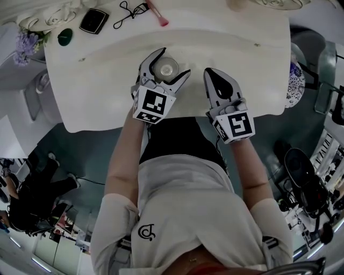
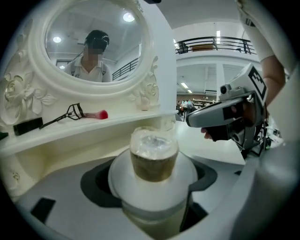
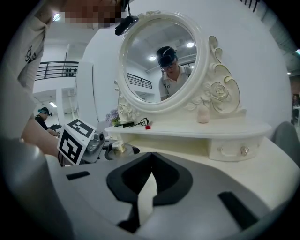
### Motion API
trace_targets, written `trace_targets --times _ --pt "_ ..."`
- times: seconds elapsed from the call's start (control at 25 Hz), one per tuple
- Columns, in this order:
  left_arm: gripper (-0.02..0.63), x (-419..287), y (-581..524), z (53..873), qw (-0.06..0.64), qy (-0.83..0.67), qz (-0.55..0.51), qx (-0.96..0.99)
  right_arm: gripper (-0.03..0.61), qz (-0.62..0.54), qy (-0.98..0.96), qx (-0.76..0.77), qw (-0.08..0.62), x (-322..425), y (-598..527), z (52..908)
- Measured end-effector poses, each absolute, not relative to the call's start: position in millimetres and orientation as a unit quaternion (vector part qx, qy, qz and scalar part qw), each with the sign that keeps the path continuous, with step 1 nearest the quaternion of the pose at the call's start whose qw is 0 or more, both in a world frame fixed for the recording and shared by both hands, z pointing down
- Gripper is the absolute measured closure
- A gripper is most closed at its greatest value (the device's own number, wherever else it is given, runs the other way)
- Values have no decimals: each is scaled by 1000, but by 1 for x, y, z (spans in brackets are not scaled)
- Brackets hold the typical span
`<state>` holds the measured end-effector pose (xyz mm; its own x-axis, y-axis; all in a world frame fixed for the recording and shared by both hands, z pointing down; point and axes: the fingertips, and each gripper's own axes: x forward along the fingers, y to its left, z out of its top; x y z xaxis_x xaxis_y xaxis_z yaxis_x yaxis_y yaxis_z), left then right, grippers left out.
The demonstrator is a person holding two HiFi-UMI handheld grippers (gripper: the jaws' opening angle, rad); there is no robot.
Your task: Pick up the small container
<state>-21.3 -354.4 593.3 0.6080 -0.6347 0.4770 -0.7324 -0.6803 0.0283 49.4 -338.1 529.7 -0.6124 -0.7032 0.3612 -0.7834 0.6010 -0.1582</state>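
Observation:
The small container point(image 1: 165, 68) is a round white jar with a brownish neck and a clear crinkled top. It stands on the white vanity table point(image 1: 97, 80) near the front edge. My left gripper point(image 1: 173, 62) has its jaws spread wide on either side of the jar, and I see no pad pressing on it. In the left gripper view the jar point(image 2: 153, 159) fills the space between the jaws of the left gripper point(image 2: 152, 177). My right gripper point(image 1: 212, 78) rests just right of it, shut and empty. The right gripper view shows the right gripper's point(image 3: 151, 157) tips together and the jar point(image 3: 117, 146) at left.
An oval mirror point(image 3: 159, 61) rises behind a raised shelf point(image 3: 187, 131) with a drawer under it. An eyelash curler point(image 1: 129, 13), a pink-tipped tool point(image 1: 158, 16), a black compact point(image 1: 94, 21), a green disc point(image 1: 65, 36) and purple flowers point(image 1: 24, 45) lie on the shelf. A small pink bottle point(image 3: 203, 114) stands there too.

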Motion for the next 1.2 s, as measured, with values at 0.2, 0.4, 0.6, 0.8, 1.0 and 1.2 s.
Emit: trace_targets --times 0.2,0.4,0.6,0.8,1.0,1.2 --pt "258 -23 -357 594 116 -393 222 885 571 157 -883 421 132 54 -338 530" --pt "261 -23 -353 595 111 -399 225 882 571 150 -888 413 133 51 -333 527" --pt "261 -24 -342 589 114 -404 229 878 571 138 -896 403 127 45 -327 513" --pt "261 -32 -330 557 117 -420 219 873 571 129 -899 401 121 43 -318 494" --pt "261 -43 -325 511 107 -444 210 865 571 118 -892 425 101 47 -310 467" --pt "261 -50 -315 463 94 -457 205 860 571 99 -902 410 93 39 -305 429"
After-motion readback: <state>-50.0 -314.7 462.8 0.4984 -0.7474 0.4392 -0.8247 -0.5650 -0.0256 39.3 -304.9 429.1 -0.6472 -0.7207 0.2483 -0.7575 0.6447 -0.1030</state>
